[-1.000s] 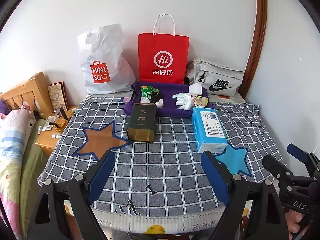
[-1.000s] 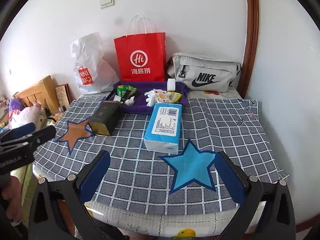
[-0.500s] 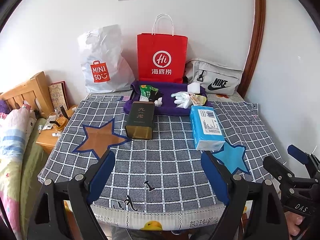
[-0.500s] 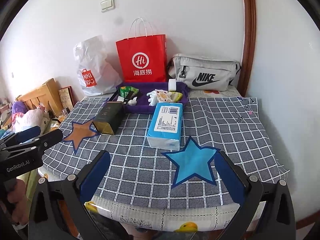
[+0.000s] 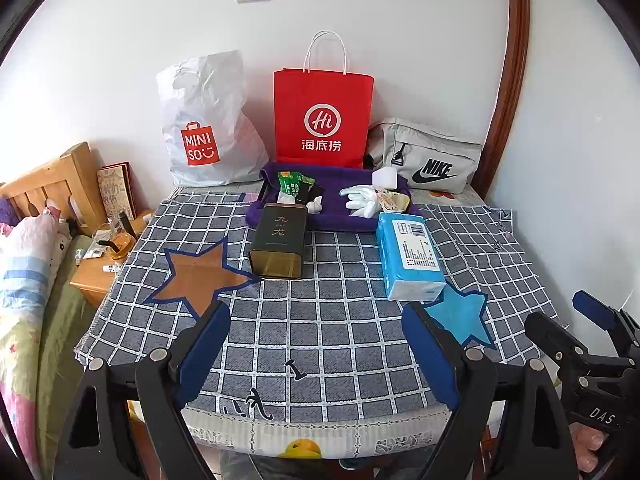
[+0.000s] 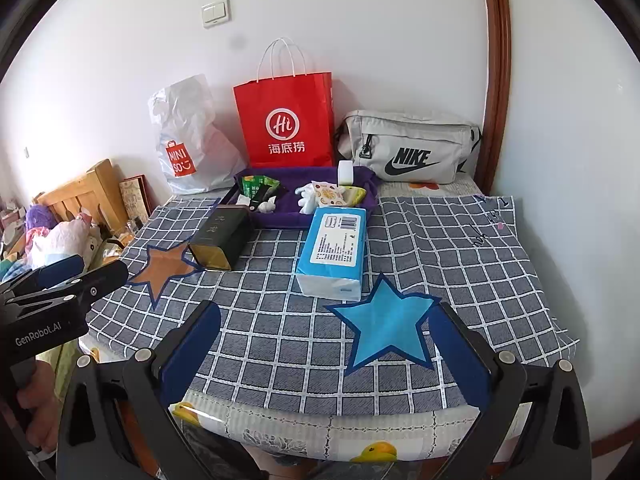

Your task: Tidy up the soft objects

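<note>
The tissue pack (image 6: 334, 250) is lying on the tabletop (image 6: 460, 264) beside the tin (image 6: 222, 238) (hard, not soft), so the wrong item could get grabbed. Both the left hand-held gripper (image 5: 316, 354) and right hand-held gripper (image 6: 326, 354) are held spread and empty, tilted down over the near edge.

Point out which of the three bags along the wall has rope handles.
The red paper bag, standing in the middle. Only it has white rope handles on top; the white plastic bag has a cut-out grip, and the grey Nike bag shows none.
</note>
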The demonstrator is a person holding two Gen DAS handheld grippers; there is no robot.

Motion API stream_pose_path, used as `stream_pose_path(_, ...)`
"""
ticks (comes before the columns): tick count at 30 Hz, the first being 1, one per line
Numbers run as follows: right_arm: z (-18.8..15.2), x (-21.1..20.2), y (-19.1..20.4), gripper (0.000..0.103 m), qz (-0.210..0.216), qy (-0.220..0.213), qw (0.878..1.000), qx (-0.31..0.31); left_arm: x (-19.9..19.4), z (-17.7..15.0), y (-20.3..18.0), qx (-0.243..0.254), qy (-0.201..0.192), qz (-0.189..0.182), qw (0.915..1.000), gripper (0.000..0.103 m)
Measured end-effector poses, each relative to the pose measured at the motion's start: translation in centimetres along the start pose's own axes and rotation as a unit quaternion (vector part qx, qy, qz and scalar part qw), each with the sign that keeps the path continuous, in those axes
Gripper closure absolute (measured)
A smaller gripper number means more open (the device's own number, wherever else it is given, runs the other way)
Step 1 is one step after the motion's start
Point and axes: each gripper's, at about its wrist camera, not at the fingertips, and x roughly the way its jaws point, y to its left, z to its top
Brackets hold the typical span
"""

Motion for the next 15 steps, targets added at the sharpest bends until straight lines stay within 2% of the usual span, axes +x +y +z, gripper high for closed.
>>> stream_pose_path(15, -0.06, -0.55, -0.22, 0.001, 0.000, -0.002, 1.000, 0.004, -0.25, 0.02, -0.10, -0.001, -0.001, -0.001, 1.0000, 0.016)
